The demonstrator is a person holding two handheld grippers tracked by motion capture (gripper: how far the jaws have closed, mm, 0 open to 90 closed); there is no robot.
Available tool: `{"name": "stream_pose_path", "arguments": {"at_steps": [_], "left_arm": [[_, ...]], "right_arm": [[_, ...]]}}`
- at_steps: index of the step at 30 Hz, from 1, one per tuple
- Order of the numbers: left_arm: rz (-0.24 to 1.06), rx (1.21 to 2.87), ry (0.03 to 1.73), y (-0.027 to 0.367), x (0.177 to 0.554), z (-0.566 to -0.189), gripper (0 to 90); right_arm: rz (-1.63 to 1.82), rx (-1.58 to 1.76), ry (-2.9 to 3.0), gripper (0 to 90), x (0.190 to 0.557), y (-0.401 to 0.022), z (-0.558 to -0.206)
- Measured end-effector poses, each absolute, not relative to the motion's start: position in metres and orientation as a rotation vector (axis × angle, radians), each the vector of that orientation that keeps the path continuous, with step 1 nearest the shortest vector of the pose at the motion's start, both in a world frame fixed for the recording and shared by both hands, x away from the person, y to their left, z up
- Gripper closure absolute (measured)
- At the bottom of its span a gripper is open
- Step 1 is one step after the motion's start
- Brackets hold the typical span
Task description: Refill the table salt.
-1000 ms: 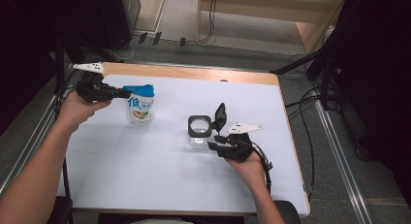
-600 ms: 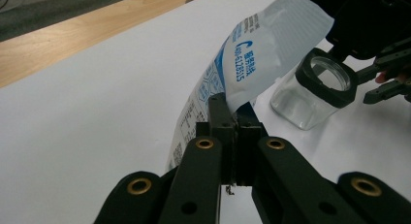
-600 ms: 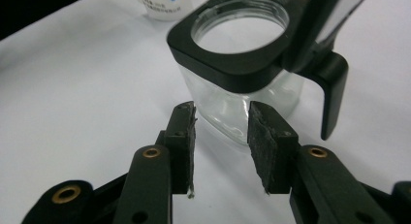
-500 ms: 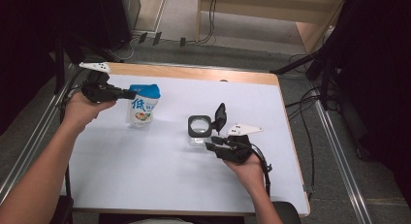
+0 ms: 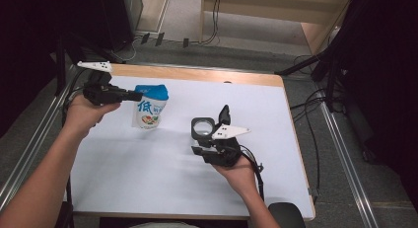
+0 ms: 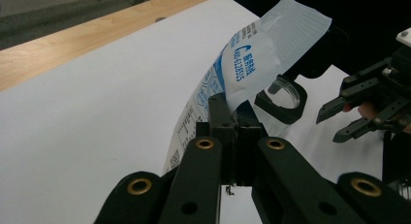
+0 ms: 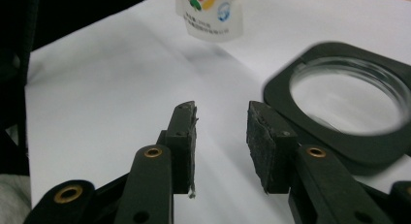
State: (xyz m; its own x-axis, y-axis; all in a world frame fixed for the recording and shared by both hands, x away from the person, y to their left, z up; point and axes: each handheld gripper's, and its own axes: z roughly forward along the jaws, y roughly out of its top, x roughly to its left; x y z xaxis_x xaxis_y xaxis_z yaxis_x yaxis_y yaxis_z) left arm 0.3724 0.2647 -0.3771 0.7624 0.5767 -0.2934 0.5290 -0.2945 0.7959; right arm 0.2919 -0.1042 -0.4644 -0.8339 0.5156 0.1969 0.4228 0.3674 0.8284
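Blue-and-white pouch (image 5: pixel 150 106), hanging above the white surface (image 5: pixel 123 173), top edge clamped in the left tongs (image 5: pixel 134 95); right of the pouch, black-framed lens (image 5: pixel 203 127), right tongs (image 5: pixel 211 137) apart, closing, holding nothing.

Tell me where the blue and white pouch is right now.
In the high view the blue and white pouch hangs at the table's left rear, pinched at its top edge by the left gripper, left of the black-framed lens.
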Motion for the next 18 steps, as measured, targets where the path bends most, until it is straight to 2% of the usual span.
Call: {"name": "stream_pose_path", "arguments": {"at_steps": [18], "left_arm": [[0.023, 1.99, 0.737, 0.23, 0.349, -0.337, 90.0]], "right_arm": [[1.495, 0.903, 2.501, 62.0, 0.308, -0.039, -0.468]]}}
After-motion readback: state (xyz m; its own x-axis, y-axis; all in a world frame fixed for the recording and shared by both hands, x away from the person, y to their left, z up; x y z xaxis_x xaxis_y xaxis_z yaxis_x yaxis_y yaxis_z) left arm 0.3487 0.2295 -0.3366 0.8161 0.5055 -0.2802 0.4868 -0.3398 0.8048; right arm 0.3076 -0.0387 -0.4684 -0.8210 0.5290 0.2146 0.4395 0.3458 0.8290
